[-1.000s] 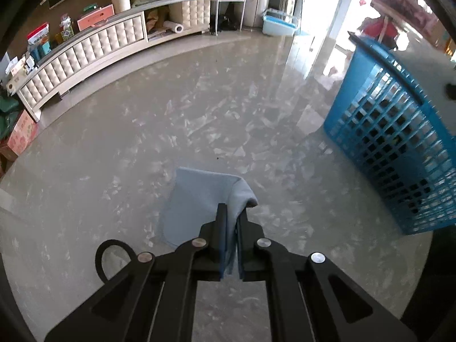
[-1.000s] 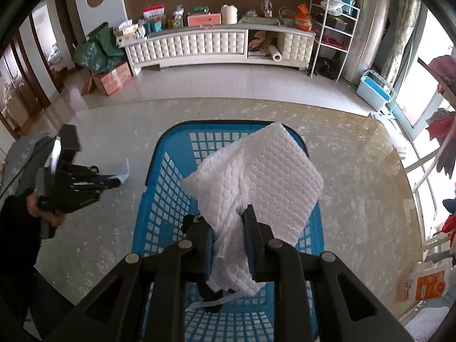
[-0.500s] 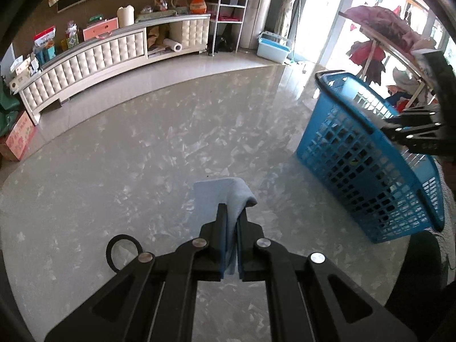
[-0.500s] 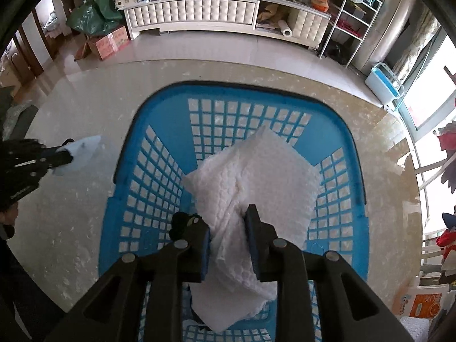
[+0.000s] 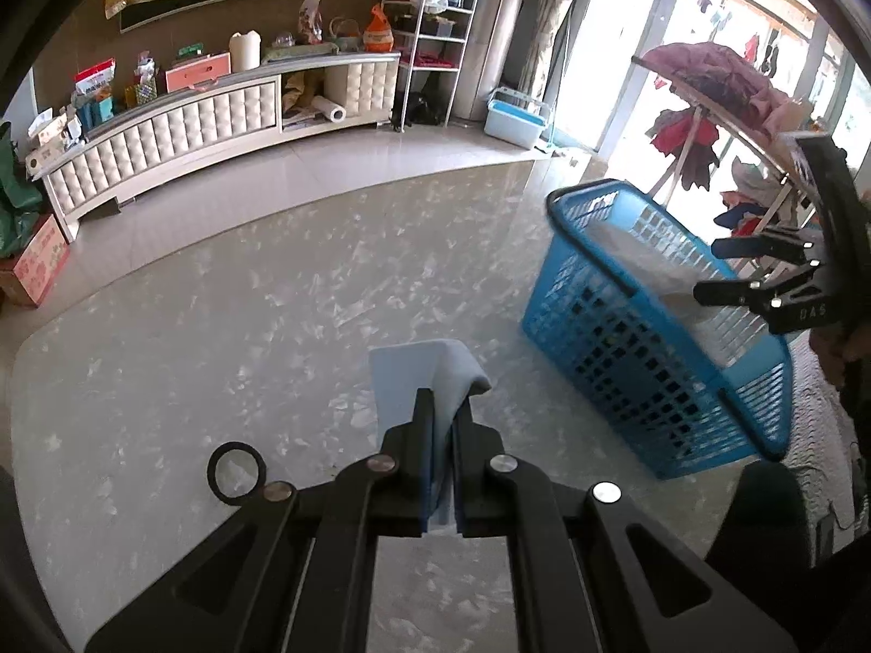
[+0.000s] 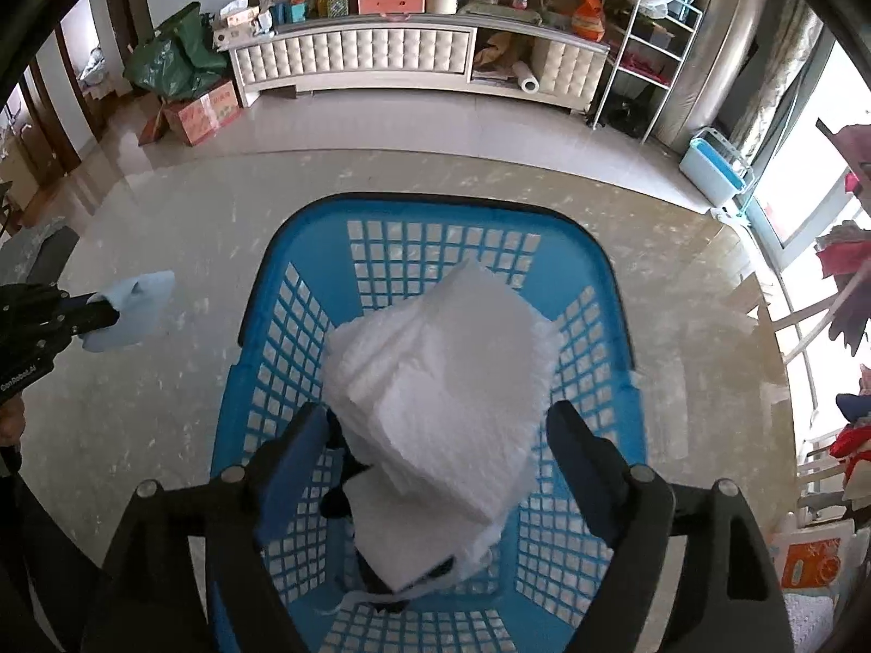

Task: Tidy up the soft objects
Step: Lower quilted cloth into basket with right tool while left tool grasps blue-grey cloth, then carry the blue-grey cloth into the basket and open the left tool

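My left gripper [image 5: 442, 408] is shut on a light blue cloth [image 5: 405, 381], held above the marble floor left of the blue basket [image 5: 615, 337]. In the right wrist view the same cloth [image 6: 136, 310] hangs from the left gripper [image 6: 100, 315] at the far left. My right gripper [image 6: 438, 430] is open above the blue basket [image 6: 305, 337]. A white quilted cloth [image 6: 446, 408] lies between its spread fingers, inside the basket. The right gripper [image 5: 707, 269] also shows in the left wrist view over the basket's rim.
A long white cabinet [image 5: 190, 125] with clutter runs along the far wall. A metal shelf rack [image 6: 642, 60] and a small light blue tub [image 6: 713, 163] stand at the right. A drying rack with clothes [image 5: 724, 103] stands behind the basket. A cardboard box [image 6: 204, 111] sits at the left.
My right gripper has opened and let go of the white cloth, which now rests in the basket. The left gripper, still holding the blue cloth, has swung so the basket sits further in view.
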Tool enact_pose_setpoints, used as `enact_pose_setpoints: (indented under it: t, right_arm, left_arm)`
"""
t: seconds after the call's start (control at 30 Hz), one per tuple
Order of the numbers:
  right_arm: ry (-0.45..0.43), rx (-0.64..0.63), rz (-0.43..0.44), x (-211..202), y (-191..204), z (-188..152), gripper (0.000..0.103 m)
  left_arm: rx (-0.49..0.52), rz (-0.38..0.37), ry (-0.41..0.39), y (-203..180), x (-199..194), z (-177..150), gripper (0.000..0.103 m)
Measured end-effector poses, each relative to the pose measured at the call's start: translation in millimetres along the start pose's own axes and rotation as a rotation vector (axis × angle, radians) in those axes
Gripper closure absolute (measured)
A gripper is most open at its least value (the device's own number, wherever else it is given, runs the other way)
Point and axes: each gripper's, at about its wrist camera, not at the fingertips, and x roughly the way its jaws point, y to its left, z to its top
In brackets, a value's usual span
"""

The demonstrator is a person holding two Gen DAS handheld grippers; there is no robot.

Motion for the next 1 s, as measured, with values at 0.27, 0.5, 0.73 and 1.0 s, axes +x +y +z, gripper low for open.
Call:
enact_pose_setpoints:
  t: [0.27, 0.5, 0.73, 1.0]
  right_arm:
    - [-0.048, 0.022, -0.014, -36.6, -15.5, -31.5, 0.0]
    - [-0.091, 0.085, -0.001, -59.2, -35.8, -57.7, 0.0]
    - [-0.118, 0.186, 0.028, -60.6, -56.3, -72.3, 0.0]
    - [-0.133, 0.193, 0.053, -55.9, -62.4, -77.2, 0.0]
  left_arm:
    - [0.029, -0.009, -0.054, -34.7, -39.4, 11.3, 0.099]
    - [0.076, -0.011, -0.088, -71.0, -64.9, 34.8, 0.099]
    - [0.16, -0.009, -0.072, -121.3, -51.6, 61.7, 0.099]
    - [0.244, -0.031, -0.023, -175.8, -11.9, 80.7, 0.099]
